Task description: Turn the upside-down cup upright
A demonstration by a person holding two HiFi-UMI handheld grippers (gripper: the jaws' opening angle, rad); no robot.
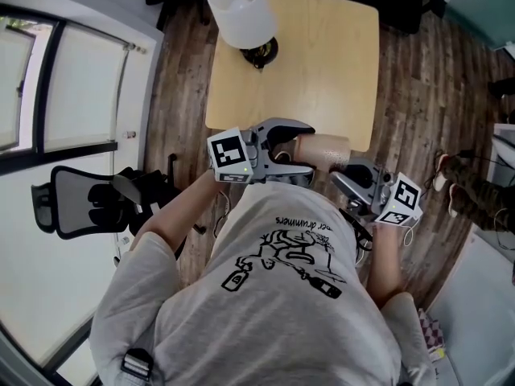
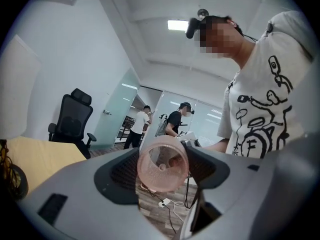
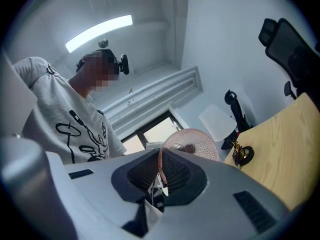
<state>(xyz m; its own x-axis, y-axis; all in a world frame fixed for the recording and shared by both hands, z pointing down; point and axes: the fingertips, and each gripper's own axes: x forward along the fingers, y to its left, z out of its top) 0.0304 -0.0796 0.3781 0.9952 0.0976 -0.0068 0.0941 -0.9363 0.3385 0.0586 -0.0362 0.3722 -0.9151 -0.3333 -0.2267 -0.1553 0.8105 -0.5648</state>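
Right tongs (image 3: 162,156) clench the cup (image 1: 322,147) by its rim; left tongs (image 1: 310,149) seem clamped on its base. Secure the left grip before the right releases.

Cup (image 1: 323,150) at near edge of table (image 1: 338,63), lamp (image 1: 241,10) on its far left corner, office chair (image 1: 80,201) at left.

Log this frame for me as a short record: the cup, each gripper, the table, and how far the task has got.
cup: pink, translucent, lying on its side in the air by the table's near edge
left gripper: jaws wide, pads against the sides of the cup's base end
right gripper: shut on the cup's rim wall
table: wooden, bears a white lamp at its far edge
task status: cup held between both grippers, not yet upright
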